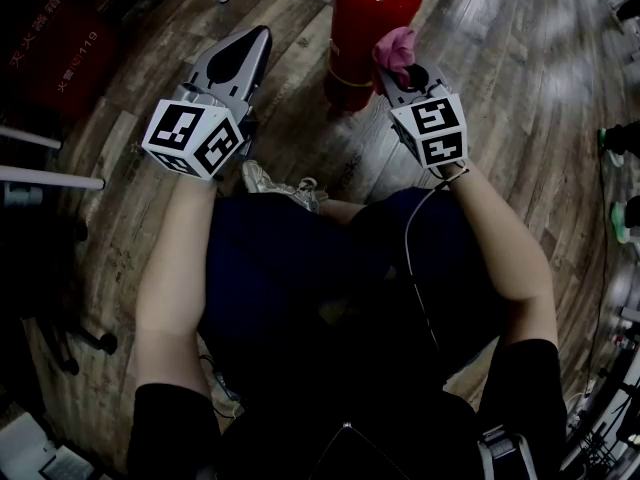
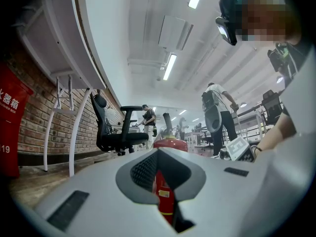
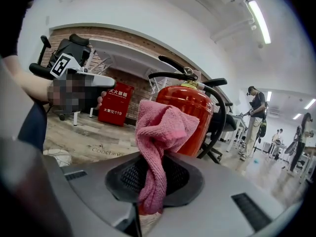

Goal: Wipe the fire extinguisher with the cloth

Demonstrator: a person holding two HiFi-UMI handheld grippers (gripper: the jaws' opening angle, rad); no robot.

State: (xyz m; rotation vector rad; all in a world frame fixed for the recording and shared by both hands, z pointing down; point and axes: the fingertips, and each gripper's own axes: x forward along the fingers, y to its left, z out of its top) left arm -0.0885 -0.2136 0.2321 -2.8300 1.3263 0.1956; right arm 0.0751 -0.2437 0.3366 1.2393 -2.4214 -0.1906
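A red fire extinguisher [image 1: 370,13] stands upright on the wooden floor in front of me. My right gripper [image 1: 400,68] is shut on a pink cloth [image 1: 395,48], held just right of the cylinder. In the right gripper view the cloth [image 3: 160,132] bunches up out of the jaws, with the extinguisher [image 3: 190,110] and its black hose close behind. My left gripper [image 1: 262,33] hovers left of the extinguisher, its jaws together with nothing held. Through their cut-out the left gripper view shows the extinguisher [image 2: 165,196] a short way ahead.
A red fire-equipment box [image 1: 60,48] stands at the brick wall on the left, next to white desk legs [image 1: 40,178]. A black office chair [image 2: 116,127] and standing people [image 2: 219,117] are farther off. My knees and a shoe [image 1: 265,180] lie below the grippers.
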